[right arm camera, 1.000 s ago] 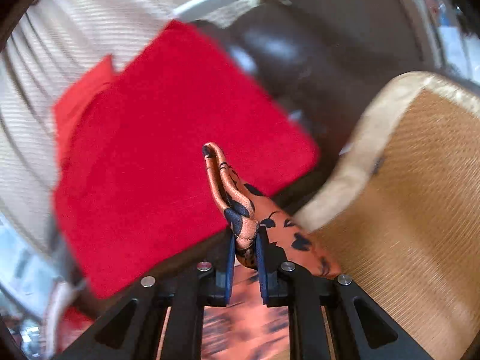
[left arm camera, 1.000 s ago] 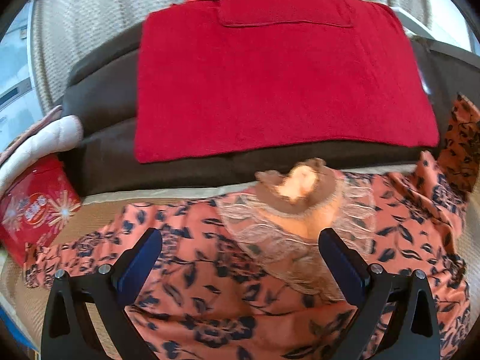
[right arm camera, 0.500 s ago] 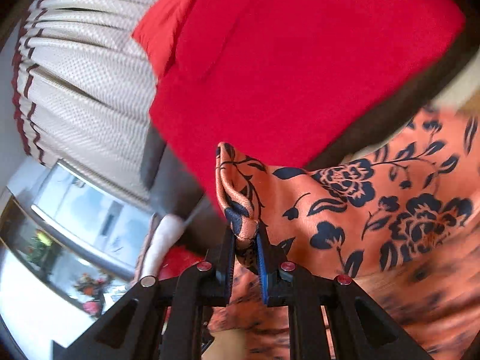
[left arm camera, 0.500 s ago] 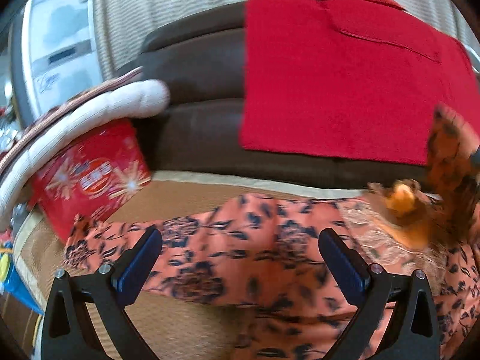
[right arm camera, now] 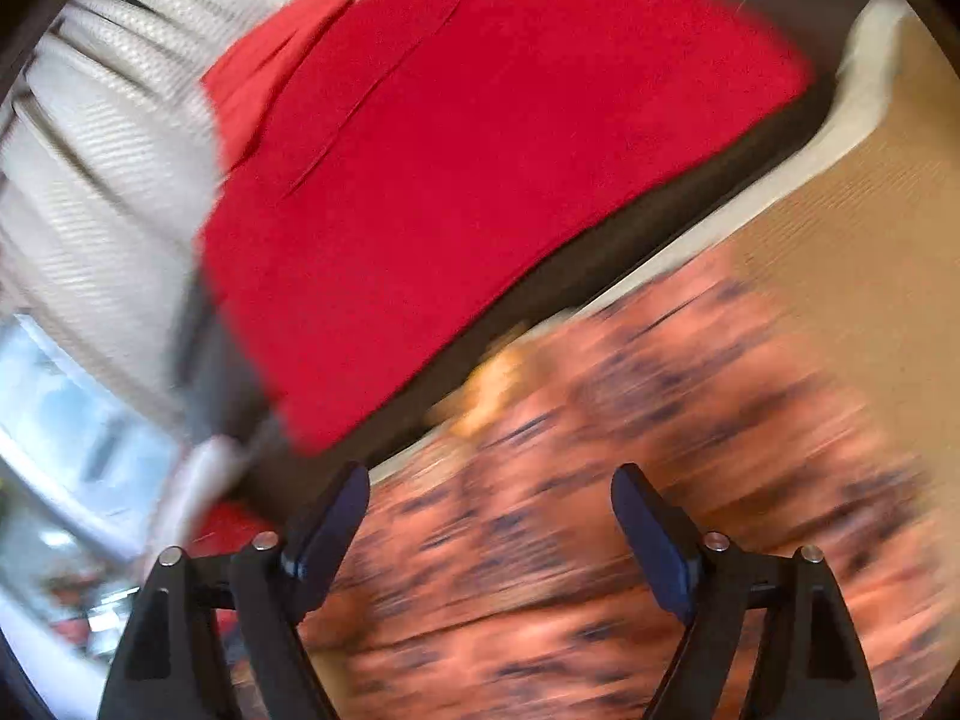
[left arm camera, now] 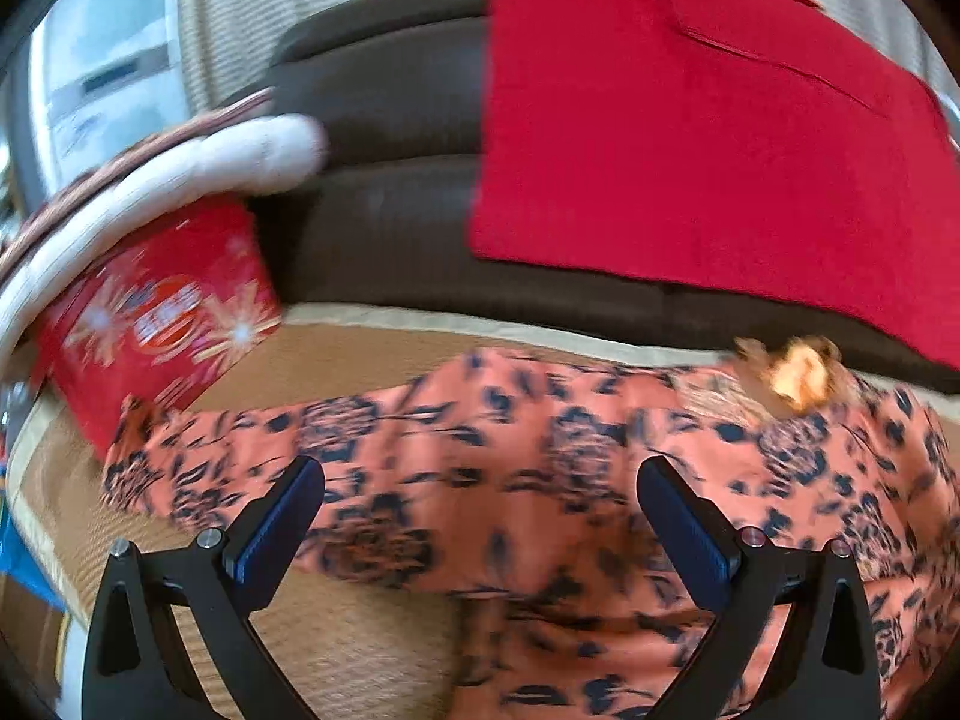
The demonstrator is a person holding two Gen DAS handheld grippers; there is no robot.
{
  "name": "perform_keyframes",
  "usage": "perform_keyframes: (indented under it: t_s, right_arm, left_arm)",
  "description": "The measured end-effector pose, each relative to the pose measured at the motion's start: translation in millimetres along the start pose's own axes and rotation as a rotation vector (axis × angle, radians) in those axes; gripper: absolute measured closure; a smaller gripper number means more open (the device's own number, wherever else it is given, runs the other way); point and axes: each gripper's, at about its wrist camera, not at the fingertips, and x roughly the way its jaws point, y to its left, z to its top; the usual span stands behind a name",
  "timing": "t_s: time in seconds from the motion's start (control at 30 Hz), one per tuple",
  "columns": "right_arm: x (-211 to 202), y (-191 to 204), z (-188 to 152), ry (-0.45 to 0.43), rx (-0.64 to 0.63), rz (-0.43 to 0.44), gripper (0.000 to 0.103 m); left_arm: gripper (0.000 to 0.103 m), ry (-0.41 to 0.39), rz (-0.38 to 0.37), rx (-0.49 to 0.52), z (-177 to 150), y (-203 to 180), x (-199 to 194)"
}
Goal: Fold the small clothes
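Note:
A small orange garment with a dark flower print [left arm camera: 516, 468] lies spread on a woven tan mat [left arm camera: 336, 366]; its lace collar with a brown neckline [left arm camera: 792, 372] is at the far right. My left gripper [left arm camera: 480, 480] hangs open just above the cloth, with nothing pinched. In the right wrist view the same garment [right arm camera: 630, 480] is heavily blurred below my right gripper [right arm camera: 489, 489]. Its jaws are opening and stand wide apart, and no cloth sits between the pads.
A dark brown sofa back [left arm camera: 390, 192] rises behind the mat, draped with a red cloth [left arm camera: 690, 138]. A red printed box [left arm camera: 162, 318] and a white padded roll [left arm camera: 180, 174] lie at the left. Pale ribbed curtains [right arm camera: 102, 138] hang behind.
My right gripper has let go of the garment's edge that it held up, and its jaws have sprung apart. Both grippers have swung sideways over the mat. The left stayed open.

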Motion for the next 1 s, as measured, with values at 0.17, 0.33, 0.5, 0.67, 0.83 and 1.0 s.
perform_keyframes:
  t_s: [0.17,0.33,0.5,0.67,0.83,1.0]
  right_arm:
    - [-8.1,-54.5,36.0,-0.048,0.073,-0.088,0.057]
    - [32.0,-47.7,40.5,0.048,0.049,-0.059,0.057]
    - [82.5,-34.7,7.9,0.24,-0.103,-0.199,0.059]
    - [54.6,-4.2,-1.6,0.202,-0.194,-0.145,0.058]
    - [54.6,9.0,-15.1,0.23,-0.276,-0.101,0.052]
    - [50.7,16.5,-19.5,0.273,-0.258,-0.115,0.051]
  left_arm:
    - [0.0,0.046,-0.031,0.085,-3.0,-50.6,22.0]
    - [0.0,0.137,0.034,0.166,-13.2,-87.8,57.9]
    - [0.0,0.218,0.086,0.264,-38.0,-108.0,77.7]
    - [0.0,0.152,0.039,0.207,-32.8,-86.9,34.0]
    - [0.0,0.099,0.032,0.089,-24.0,-16.0,-25.4]
    - [0.0,0.097,0.128,-0.021,-26.4,90.7,-66.8]
